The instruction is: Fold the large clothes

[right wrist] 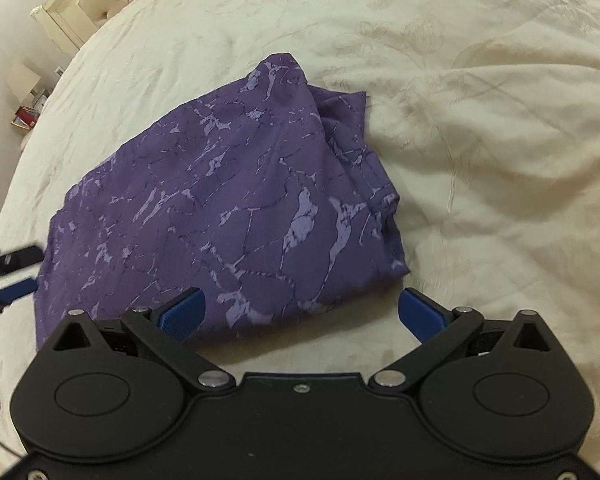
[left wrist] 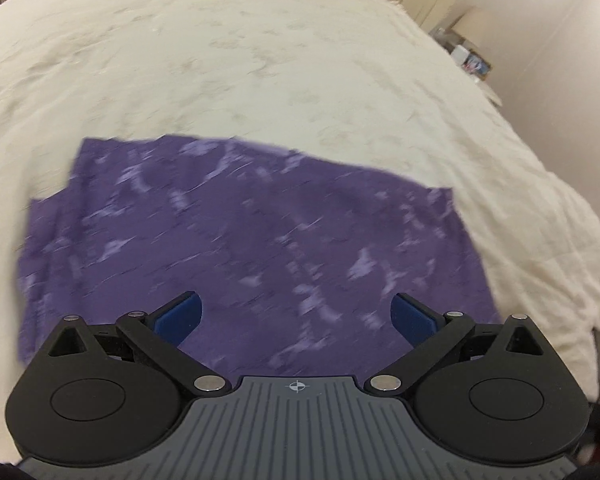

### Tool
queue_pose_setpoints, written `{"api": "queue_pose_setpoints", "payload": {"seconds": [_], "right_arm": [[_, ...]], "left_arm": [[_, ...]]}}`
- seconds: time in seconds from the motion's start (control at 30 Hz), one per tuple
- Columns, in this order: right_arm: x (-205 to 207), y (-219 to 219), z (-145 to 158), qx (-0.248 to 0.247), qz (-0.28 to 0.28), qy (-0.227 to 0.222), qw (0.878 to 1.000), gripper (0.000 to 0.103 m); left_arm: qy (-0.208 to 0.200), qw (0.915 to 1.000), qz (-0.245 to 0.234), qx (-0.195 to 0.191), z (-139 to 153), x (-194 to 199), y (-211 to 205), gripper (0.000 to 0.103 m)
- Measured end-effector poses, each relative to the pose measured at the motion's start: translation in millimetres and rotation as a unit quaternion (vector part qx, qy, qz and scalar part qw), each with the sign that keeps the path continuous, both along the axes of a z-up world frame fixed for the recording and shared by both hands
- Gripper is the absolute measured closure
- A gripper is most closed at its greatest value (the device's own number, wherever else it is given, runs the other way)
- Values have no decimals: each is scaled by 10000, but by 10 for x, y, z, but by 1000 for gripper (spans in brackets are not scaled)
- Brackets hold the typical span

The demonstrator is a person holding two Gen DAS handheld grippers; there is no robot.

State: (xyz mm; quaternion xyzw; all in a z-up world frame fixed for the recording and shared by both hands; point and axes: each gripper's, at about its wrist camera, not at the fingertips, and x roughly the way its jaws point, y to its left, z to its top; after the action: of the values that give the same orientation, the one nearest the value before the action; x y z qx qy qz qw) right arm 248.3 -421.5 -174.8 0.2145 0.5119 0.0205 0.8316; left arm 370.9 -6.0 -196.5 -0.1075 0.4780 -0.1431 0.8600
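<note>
Cream bedspread (right wrist: pixel 480 120) lies under your folded purple marbled garment (right wrist: pixel 228 200), which sits at its middle, and above that garment your left gripper (left wrist: pixel 296 316) and right gripper (right wrist: pixel 302 312) both hang spread wide, pinching nothing.

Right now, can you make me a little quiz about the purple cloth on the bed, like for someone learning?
1. True or false: the left gripper is squeezing the purple cloth.
2. What does the cloth lie on? A) a wooden floor B) a cream bedspread C) a chair
3. Fill in: the right gripper has its jaws ____.

Key: 1 false, it is open and holds nothing. 2 B. 3 open.
</note>
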Motion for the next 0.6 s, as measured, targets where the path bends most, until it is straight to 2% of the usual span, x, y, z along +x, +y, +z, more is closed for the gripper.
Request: {"api": "queue_pose_setpoints", "payload": {"seconds": [0.3,0.6], "right_arm": [[138,-120,-16,275,321,-41,9991,1],[490,-462,-205,810,669,40,9945,1]], "left_arm": [[-202,9997,126,74,5,342,-435,1],[36,9979,548,355,-182,545,-615,1]]}}
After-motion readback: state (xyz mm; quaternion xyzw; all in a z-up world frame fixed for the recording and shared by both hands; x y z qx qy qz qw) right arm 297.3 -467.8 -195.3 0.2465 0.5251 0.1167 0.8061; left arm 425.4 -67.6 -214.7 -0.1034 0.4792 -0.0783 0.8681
